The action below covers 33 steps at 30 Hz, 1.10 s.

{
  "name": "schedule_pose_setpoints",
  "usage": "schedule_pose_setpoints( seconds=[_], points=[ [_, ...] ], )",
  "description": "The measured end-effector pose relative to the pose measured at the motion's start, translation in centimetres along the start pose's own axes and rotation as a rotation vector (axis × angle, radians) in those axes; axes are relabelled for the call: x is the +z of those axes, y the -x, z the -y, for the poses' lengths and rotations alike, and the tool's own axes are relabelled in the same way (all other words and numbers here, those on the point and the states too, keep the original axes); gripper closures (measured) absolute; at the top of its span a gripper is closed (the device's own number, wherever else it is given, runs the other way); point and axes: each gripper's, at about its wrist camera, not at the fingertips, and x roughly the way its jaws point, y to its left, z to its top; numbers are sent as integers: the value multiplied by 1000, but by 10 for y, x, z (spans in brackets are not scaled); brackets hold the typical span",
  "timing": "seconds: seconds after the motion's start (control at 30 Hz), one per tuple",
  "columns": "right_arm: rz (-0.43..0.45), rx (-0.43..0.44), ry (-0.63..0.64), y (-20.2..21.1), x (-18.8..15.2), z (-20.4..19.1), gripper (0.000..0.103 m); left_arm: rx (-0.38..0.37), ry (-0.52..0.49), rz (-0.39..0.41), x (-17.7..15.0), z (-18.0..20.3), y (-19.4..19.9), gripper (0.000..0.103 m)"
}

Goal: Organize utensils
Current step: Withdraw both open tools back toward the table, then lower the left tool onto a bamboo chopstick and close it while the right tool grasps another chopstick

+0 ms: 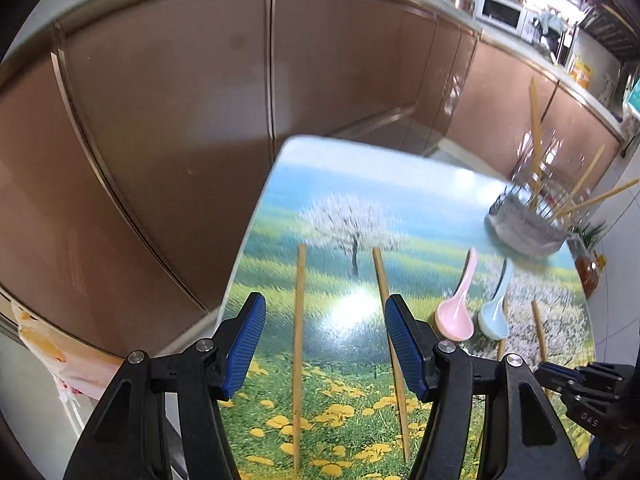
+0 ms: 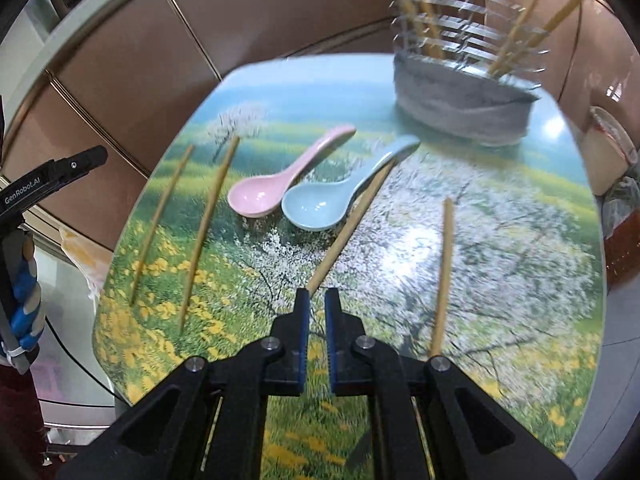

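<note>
chopsticks point(image 2: 206, 236) lie loose on the printed table point(image 2: 520, 240), with a pink spoon point(image 2: 280, 184) and blue spoon point(image 2: 340, 192) between them and a wire holder point(image 2: 460, 96) with more sticks at the far right. left gripper point(image 1: 324, 344) hangs spread above two sticks, holding nothing. right gripper point(image 2: 316, 300) has its pads nearly pressed together, empty.

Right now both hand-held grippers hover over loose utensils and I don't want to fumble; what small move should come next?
Probably lower the left hand-held gripper onto the leftmost chopstick and close. Its jaws stand open with that stick lying between them on the table, while the right hand-held gripper is shut and holds nothing. The holder already carries upright chopsticks.
</note>
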Motion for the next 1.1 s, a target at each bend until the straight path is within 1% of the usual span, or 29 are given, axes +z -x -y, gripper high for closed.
schedule_pose_setpoints(
  seconds=[0.2, 0.4, 0.53, 0.83, 1.1],
  points=[
    [-48, -1, 35, -30, 15, -5, 95, 3, 0, -54, 3, 6, -32, 42],
    [-75, -34, 61, -49, 26, -4, 95, 4, -1, -104, 6, 6, -54, 42],
    [-81, -66, 75, -51, 31, -3, 95, -1, 12, -144, 8, 4, -67, 42],
    [-96, -65, 71, -51, 28, 2, 95, 18, -15, -180, 12, 12, -84, 42],
    [-116, -57, 80, -34, 6, 11, 95, 22, -15, -211, 14, 10, -91, 42]
  ],
)
